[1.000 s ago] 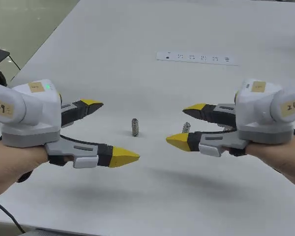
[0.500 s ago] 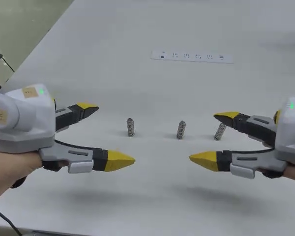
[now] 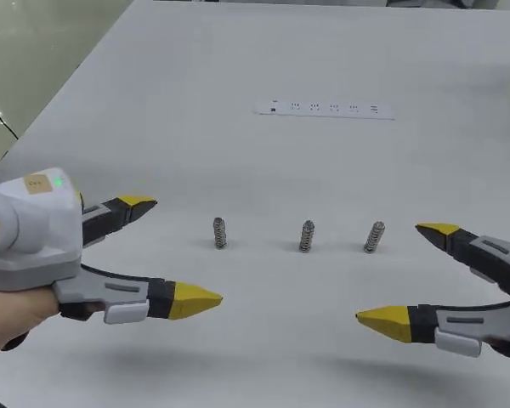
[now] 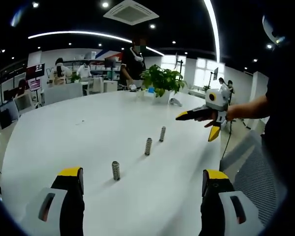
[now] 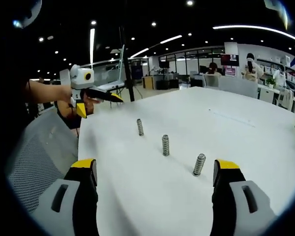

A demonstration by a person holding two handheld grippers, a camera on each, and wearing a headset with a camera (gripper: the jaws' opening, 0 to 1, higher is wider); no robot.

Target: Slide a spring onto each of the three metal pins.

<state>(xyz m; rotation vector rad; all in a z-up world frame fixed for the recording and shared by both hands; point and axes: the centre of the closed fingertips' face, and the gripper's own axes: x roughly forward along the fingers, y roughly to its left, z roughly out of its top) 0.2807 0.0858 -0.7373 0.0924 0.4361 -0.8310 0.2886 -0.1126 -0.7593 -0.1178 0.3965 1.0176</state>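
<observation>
Three springs stand upright in an evenly spaced row on the white counter [image 3: 238, 153]: the left spring [image 3: 219, 233], the middle spring [image 3: 307, 236] and the right spring [image 3: 374, 237]. They are apart from one another, and whether a pin runs inside each cannot be told. The left gripper [image 3: 177, 250] hovers near the left end of the row, its yellow-tipped fingers [image 3: 191, 297] spread wide and holding nothing. The right gripper [image 3: 404, 272] hangs just beyond the right spring, its fingers equally wide apart and empty. Bare counter lies open between the two grippers and in front of the row, with more bare counter behind it up to a white power strip [image 3: 325, 109] lying flat well beyond the springs. The counter's left edge runs diagonally up the head view, with greenish floor [image 3: 34, 51] past it.
</observation>
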